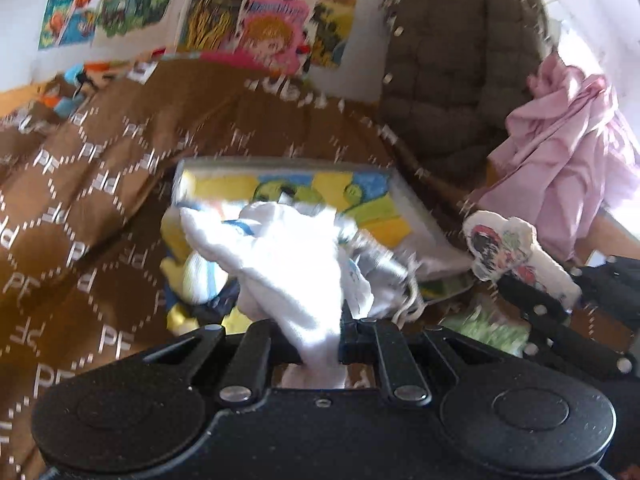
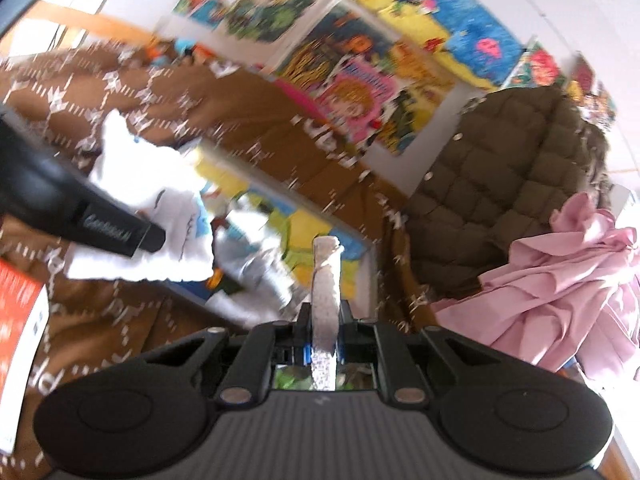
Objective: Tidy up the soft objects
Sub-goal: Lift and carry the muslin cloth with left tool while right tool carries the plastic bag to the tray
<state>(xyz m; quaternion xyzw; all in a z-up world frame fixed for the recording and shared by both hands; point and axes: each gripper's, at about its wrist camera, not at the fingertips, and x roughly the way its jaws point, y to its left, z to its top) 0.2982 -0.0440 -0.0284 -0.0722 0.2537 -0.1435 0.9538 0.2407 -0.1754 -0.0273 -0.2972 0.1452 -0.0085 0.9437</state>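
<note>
Both jaws are clamped — the left gripper (image 1: 320, 332) on a bunched white cloth (image 1: 288, 256), the right gripper (image 2: 326, 320) on a flat plush figure (image 2: 326, 280). Both hang above the picture cushion (image 1: 360, 204) on the brown blanket (image 1: 100, 168), so sorting looks barely begun — the pink cloth (image 1: 560, 168) beside the cushion lies untouched. Only the left view shows the figure's printed face; the right view sees its edge.

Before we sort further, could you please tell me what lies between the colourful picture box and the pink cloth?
A flat character-print cushion shows between the picture box and the pink cloth in the left wrist view, over the brown blanket.
</note>
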